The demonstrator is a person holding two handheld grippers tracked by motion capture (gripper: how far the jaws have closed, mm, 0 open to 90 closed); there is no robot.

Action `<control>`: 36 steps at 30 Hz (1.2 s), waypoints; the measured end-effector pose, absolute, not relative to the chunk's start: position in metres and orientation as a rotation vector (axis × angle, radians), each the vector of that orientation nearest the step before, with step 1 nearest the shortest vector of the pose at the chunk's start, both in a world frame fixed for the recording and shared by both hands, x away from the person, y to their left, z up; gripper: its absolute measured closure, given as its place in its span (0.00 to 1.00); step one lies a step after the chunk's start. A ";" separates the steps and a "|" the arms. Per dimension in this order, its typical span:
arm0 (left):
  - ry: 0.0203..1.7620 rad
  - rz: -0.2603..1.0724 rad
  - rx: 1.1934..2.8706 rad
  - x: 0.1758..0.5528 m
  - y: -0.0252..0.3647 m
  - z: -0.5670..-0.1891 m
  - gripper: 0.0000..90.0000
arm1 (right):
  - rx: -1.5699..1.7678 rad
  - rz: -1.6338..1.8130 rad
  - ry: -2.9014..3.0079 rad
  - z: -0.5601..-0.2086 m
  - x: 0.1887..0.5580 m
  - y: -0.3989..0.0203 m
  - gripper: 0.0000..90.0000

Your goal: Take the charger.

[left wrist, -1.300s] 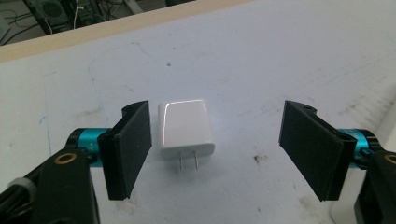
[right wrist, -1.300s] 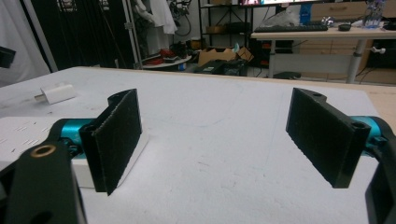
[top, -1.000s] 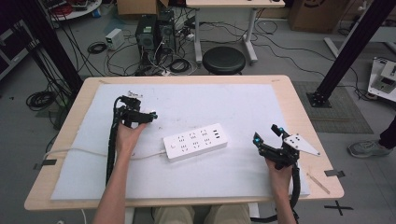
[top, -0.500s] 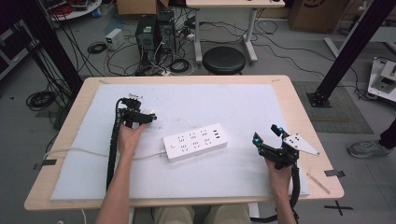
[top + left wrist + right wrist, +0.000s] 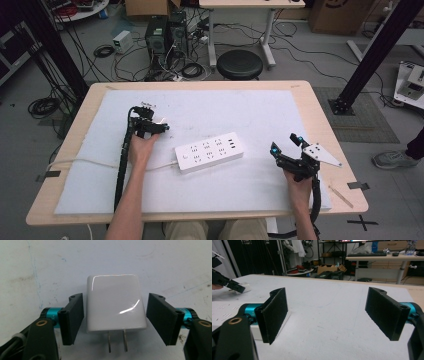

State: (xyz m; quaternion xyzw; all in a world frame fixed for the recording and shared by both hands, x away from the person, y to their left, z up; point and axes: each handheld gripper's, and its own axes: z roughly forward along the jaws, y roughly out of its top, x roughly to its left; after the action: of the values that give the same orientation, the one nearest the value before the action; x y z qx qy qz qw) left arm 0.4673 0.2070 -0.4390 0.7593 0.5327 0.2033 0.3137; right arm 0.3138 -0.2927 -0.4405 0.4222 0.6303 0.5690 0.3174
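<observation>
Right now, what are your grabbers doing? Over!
Left gripper closing around white plug adapter, small gaps both sides. Right gripper open, idle beside power strip. Nothing in the way.

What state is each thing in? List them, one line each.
Left gripper: jaws have just been closing around the white plug adapter, small gaps at both pads, no grip yet.
White plug adapter: lying flat on the white mat, two prongs bare, not plugged in.
Power strip: flat on the mat, sockets empty, own cord attached.
Right gripper: open, empty.
</observation>
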 end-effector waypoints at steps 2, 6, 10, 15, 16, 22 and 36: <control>1.402 0.537 2.007 0.467 0.206 -0.439 0.36 | 1.112 1.498 1.658 -0.440 0.314 -0.293 0.21; 1.411 0.534 2.012 0.468 0.206 -0.441 0.36 | 1.114 1.499 1.663 -0.440 0.314 -0.292 0.21; 1.410 0.539 2.017 0.468 0.205 -0.441 0.36 | 1.112 1.499 1.663 -0.440 0.313 -0.292 0.21; 1.411 0.551 2.018 0.467 0.205 -0.441 0.41 | 1.111 1.497 1.662 -0.440 0.313 -0.292 0.21; 1.413 0.554 2.016 0.467 0.205 -0.441 0.43 | 1.110 1.497 1.662 -0.440 0.313 -0.292 0.21; 1.413 0.554 2.015 0.467 0.206 -0.440 0.47 | 1.108 1.497 1.662 -0.440 0.313 -0.292 0.21; 1.391 0.563 2.037 0.464 0.203 -0.436 0.47 | 1.101 1.491 1.671 -0.440 0.314 -0.291 0.21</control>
State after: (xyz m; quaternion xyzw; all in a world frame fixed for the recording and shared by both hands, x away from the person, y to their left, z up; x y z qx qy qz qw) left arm 0.4643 0.2030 -0.4361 0.7677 0.5243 0.2122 0.3012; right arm 0.3141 -0.2911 -0.4403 0.4185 0.6350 0.5666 0.3174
